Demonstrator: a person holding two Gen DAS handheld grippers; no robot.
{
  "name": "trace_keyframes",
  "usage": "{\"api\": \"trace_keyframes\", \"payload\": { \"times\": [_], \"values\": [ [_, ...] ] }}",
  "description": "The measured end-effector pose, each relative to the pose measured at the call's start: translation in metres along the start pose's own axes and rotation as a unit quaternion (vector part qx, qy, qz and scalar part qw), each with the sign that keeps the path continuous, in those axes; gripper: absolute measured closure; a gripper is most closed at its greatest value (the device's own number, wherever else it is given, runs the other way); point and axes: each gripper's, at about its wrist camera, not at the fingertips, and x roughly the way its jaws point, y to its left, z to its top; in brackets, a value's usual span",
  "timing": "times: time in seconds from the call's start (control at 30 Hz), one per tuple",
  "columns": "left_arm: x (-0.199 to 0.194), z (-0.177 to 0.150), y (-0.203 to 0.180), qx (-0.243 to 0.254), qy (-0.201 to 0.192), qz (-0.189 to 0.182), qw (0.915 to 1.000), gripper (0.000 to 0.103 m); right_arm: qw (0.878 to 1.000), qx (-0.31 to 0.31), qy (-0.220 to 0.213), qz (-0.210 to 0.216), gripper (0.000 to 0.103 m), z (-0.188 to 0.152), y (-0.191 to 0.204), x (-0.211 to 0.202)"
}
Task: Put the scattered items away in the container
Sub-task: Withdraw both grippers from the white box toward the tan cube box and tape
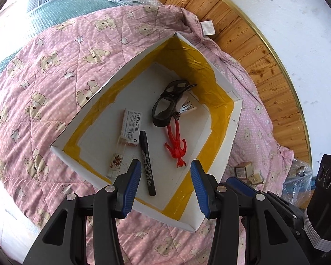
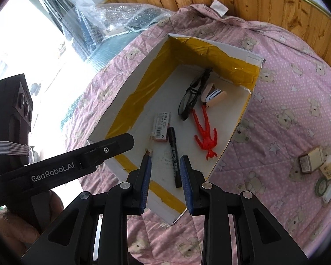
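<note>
Hovering open and empty over the box [image 1: 229, 130], both the left gripper [image 1: 165, 190] and the right gripper [image 2: 165, 183] risk forgetting the small boxes [image 2: 317, 161] at right of the right view, or nudging the light box on the soft quilt [image 2: 286, 101].

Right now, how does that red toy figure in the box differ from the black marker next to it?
The red toy figure is translucent red with spread limbs; the black marker is a straight capped stick with white print. The figure's legs reach under the glasses, while the marker touches nothing but the floor. Both lie flat inside the white box.
</note>
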Motion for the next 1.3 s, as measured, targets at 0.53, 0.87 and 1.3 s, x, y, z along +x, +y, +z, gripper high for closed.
{"api": "trace_keyframes", "payload": {
  "times": [0.53,0.87,1.3],
  "values": [
    [-0.02,-0.02,-0.003,0.006,-0.012,-0.002,0.9999,0.055,1.0,-0.004,-0.016,0.002,0.073,-0.017,0.008,-0.021],
    [-0.026,-0.031,-0.021,0.034,-0.01,0.002,0.9994,0.055,0.999,0.018,-0.032,0.007,0.073,-0.031,-0.004,-0.038],
    [-0.012,-0.042,-0.069,0.09,0.014,0.009,0.9958,0.055,0.996,0.075,-0.055,0.006,0.073,-0.056,-0.051,-0.063]
  ]
}}
